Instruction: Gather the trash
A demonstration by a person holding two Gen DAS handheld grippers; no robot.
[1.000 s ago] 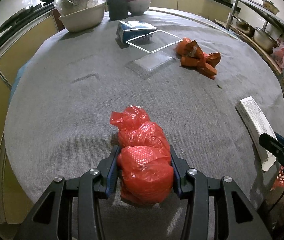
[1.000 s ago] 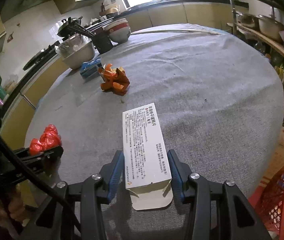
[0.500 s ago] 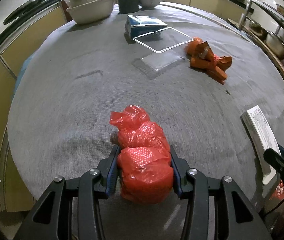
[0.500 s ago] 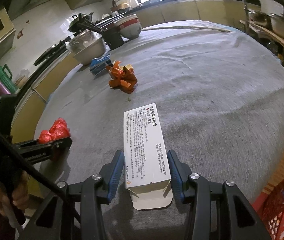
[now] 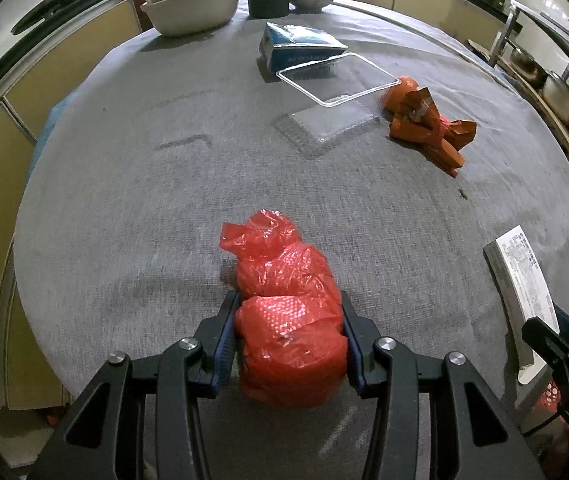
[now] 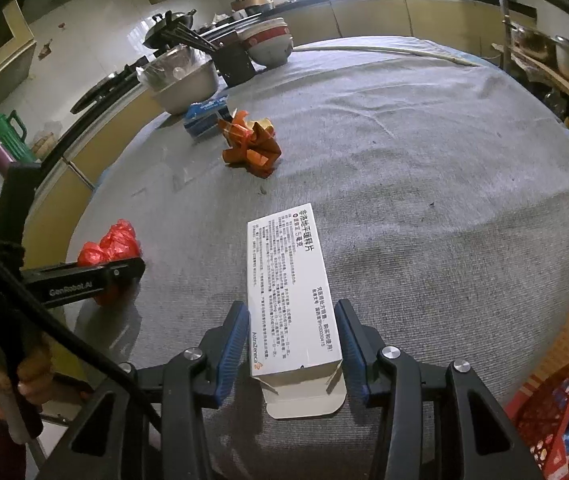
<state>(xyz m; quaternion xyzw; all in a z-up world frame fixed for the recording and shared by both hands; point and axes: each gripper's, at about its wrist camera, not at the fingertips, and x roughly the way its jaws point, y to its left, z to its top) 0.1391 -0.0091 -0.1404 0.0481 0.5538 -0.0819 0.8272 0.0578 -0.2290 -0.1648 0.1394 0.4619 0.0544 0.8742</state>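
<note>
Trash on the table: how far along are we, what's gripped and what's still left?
Nothing looks binned yet. In hand: the left tongs clamp the red plastic bag; the right tongs sit around the white medicine box, contact unclear. Left on the table: the orange wrapper, the clear plastic tray and the blue carton.

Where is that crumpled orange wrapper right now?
In the left wrist view, the crumpled orange wrapper lies on the grey tablecloth, far right, beside the clear plastic lid.

Bag (image 5: 284,304) left of carton (image 6: 290,292) on table (image 5: 124,200).
</note>
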